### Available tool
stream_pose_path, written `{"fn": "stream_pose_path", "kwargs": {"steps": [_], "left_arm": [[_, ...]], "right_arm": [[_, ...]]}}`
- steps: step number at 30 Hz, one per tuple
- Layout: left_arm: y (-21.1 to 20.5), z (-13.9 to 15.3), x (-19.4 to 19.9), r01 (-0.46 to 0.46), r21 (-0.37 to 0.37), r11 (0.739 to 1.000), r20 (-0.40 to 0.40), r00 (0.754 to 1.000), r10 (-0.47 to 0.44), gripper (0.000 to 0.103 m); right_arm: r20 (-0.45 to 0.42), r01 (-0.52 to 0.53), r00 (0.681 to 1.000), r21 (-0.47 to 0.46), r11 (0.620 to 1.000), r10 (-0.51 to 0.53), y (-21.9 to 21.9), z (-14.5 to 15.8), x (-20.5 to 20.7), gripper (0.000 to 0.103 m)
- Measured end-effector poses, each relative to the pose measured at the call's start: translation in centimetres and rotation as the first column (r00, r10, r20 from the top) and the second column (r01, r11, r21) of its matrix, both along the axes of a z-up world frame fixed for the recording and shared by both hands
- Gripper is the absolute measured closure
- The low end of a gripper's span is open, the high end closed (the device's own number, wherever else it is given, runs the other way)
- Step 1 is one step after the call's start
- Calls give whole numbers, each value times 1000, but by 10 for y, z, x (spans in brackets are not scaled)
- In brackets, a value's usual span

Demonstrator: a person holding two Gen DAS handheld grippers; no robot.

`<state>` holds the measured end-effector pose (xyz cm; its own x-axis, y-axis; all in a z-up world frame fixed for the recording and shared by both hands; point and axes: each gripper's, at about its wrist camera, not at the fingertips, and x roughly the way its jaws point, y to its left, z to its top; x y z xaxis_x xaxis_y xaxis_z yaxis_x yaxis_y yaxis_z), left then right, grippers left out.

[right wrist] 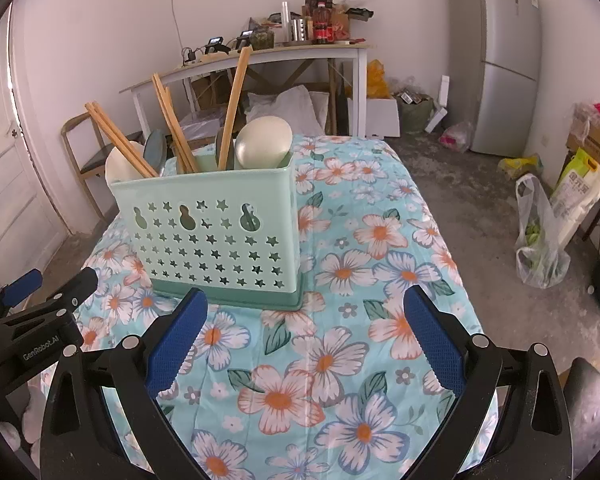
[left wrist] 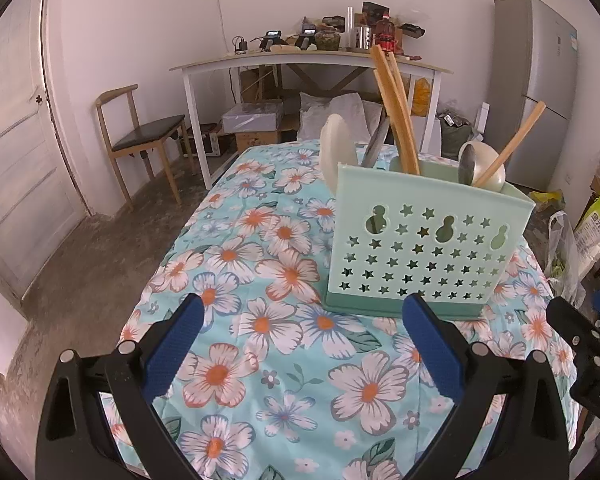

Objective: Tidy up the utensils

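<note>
A mint-green utensil holder [left wrist: 420,240] [right wrist: 216,232] with star cut-outs stands upright on the floral tablecloth [left wrist: 268,312] [right wrist: 356,280]. Inside it stand wooden chopsticks [left wrist: 396,112] [right wrist: 172,128], cream-coloured spoons [left wrist: 336,152] [right wrist: 264,142] and a metal spoon [left wrist: 466,164] [right wrist: 156,150]. My left gripper [left wrist: 304,344] is open, just in front of the holder's left half, holding nothing. My right gripper [right wrist: 308,340] is open too, in front of the holder's right corner, with only cloth between its blue pads.
Behind the table stand a white desk [left wrist: 308,60] [right wrist: 260,60] piled with bottles and boxes, a wooden chair [left wrist: 140,136], a grey fridge [left wrist: 536,80] [right wrist: 500,56], and bags [right wrist: 540,236] on the concrete floor. Each gripper shows at the edge of the other's view.
</note>
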<state>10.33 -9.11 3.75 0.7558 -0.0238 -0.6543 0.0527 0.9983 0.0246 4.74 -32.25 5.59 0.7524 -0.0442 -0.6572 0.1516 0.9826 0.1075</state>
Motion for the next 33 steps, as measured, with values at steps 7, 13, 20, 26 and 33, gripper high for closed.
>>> {"fn": "stream_pose_path", "kwargs": {"steps": [7,13,20,26,33], "left_arm": [[3,1,1,-5,-1,1000,1,1000,5,6],[3,1,1,-10,1,1000,3,1000,10,6],[6,1,-1,-21,7,1000,7,1000,20,6],[18,0,-2,-54,30,998,10,998,54,6],[36,-3,-2,-94,49,994,5,996,94,6]], "right_arm": [[2,-1,1000,-3,1000,1,0,0,0,8],[4,0,1000,-5,1000,0,0,1,0,8],[7,3,1000,-15,1000,-3,1,2,1,8],[20,26,999,-31,999,-26,-5,7,-1,8],[24,46,999,-44,998,-45,-8,8,-3,8]]}}
